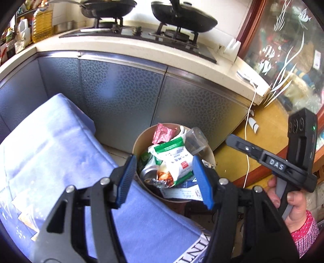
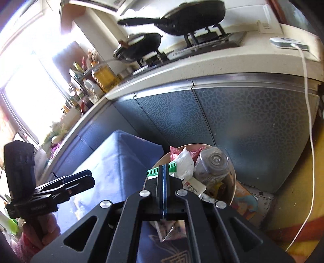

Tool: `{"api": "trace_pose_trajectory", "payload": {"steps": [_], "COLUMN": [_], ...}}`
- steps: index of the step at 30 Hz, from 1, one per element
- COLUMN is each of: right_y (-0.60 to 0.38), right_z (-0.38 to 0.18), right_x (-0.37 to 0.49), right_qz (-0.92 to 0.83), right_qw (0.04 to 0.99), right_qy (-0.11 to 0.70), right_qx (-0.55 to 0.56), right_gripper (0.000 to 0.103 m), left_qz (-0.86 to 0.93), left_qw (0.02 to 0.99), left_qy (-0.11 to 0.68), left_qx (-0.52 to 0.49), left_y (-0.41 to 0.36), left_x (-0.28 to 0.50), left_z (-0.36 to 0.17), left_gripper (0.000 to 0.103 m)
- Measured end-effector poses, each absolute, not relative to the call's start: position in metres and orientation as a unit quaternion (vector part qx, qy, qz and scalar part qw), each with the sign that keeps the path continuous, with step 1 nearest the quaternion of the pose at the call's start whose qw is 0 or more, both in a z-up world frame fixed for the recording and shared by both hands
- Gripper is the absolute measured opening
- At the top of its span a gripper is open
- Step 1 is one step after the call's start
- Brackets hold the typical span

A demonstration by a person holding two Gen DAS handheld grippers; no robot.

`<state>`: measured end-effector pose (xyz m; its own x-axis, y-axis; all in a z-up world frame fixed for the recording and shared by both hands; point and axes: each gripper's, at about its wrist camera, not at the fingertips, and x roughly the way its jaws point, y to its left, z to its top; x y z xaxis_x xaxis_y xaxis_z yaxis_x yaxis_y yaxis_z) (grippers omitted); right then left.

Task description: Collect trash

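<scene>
A round beige trash bin [image 1: 210, 154] stands on the floor by the cabinets, full of wrappers, a green-and-white packet [image 1: 176, 159], a red wrapper [image 1: 163, 133], a can [image 1: 148, 172] and a clear plastic cup [image 1: 195, 141]. My left gripper [image 1: 167, 178] is open and empty above the bin's near side. The right gripper's body [image 1: 273, 159] shows at the right of the left wrist view. My right gripper [image 2: 163, 174] is shut, its tips over the bin [image 2: 232, 182] rim near the green packet [image 2: 160, 172]. A shiny wrapper [image 2: 168, 228] lies below it on the blue cloth.
A table with a blue cloth [image 1: 56, 153] stands left of the bin. Grey cabinet doors [image 1: 121, 97] rise behind it, under a counter with a stove and two black pans [image 1: 182, 16]. A white cable [image 1: 248, 141] hangs down at the right. Oil bottles [image 2: 104, 76] line the counter.
</scene>
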<state>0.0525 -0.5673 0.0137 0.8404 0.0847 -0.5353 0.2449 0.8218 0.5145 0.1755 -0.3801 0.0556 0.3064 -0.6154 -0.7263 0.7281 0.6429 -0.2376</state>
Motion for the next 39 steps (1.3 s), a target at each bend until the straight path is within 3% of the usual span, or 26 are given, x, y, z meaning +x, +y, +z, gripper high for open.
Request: {"api": "trace_pose_trajectory", "payload": {"steps": [4,6,8,10,13,19,22,35,39], "right_y": [-0.547,-0.535,-0.520,-0.503,-0.480,-0.459,-0.455,-0.457,-0.457], "right_z": [0.019,0.016,0.013,0.012,0.014,0.009,0.008,0.017,0.017], "right_x": [0.009,-0.009,-0.024,-0.039,-0.053,-0.074,-0.084,-0.106,-0.106], "right_qz": [-0.057,-0.063,-0.066,-0.073,-0.094,-0.139,-0.162,-0.178,-0.180], "right_qw": [0.917,0.914,0.914,0.918,0.922,0.902,0.892,0.899,0.899], "right_qy": [0.238,0.234,0.233,0.224,0.236,0.285,0.297,0.281,0.282], "right_qx": [0.313,0.324,0.325,0.319,0.291,0.293,0.300,0.284,0.284], "right_gripper": [0.003,0.010,0.049,0.063,0.068,0.072,0.078,0.079,0.079], "left_qz": [-0.405,-0.398,-0.394,-0.388,-0.387,-0.382,-0.380,-0.351,-0.348], "left_qw": [0.827,0.835,0.841,0.849,0.856,0.857,0.860,0.875,0.877], "left_qy": [0.382,0.370,0.358,0.346,0.326,0.319,0.312,0.291,0.292], "left_qx": [0.077,0.083,0.093,0.096,0.102,0.134,0.138,0.163,0.161], "left_y": [-0.356,-0.346,-0.337,-0.327,-0.317,-0.319,-0.319,-0.336,-0.337], "left_x": [0.152,0.139,0.126,0.113,0.091,0.053,0.037,0.008,0.008], "left_z": [0.072,0.076,0.078,0.078,0.076,0.070,0.071,0.074,0.074], "left_gripper": [0.056,0.056,0.059,0.069,0.074,0.075,0.083,0.088,0.095]}}
